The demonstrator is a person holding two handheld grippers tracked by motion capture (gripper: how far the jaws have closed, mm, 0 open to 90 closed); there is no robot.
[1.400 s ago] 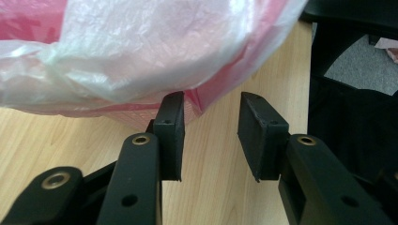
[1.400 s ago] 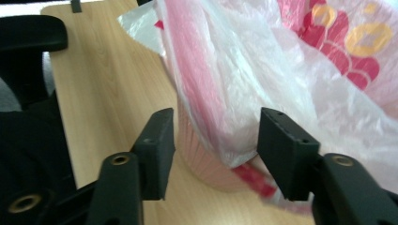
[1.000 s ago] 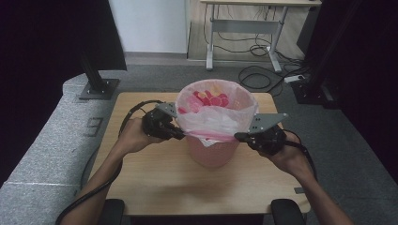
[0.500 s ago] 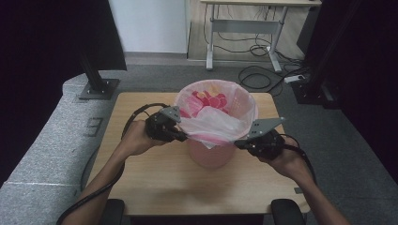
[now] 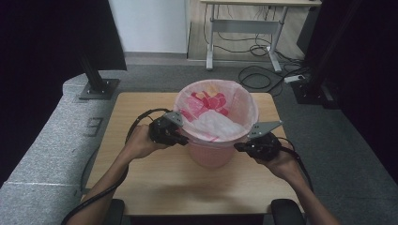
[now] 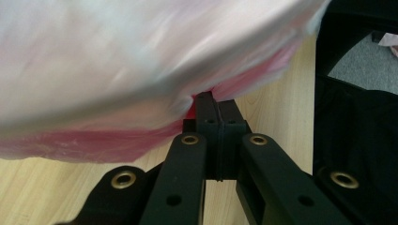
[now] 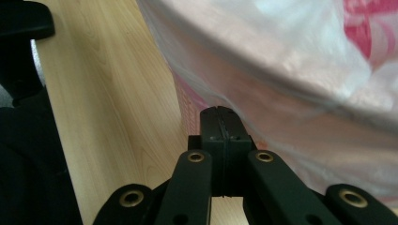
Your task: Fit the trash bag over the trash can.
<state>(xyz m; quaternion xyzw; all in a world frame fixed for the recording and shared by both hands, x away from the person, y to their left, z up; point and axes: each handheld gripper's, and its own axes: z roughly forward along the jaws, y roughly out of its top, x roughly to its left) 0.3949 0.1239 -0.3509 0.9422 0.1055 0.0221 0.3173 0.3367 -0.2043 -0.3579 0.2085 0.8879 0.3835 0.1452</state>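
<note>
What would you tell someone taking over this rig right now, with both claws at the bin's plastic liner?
Left claw: shut, pinching the liner's edge at the bin's left side.
Right claw: shut at the liner's edge on the right; whether film is pinched is unclear.
Things: pink bin stands mid-table; the liner bag is opened out over its rim.
Done: liner in the bin, mouth spread.
Left: probably draw the overhang down around the rim, then release.
</note>
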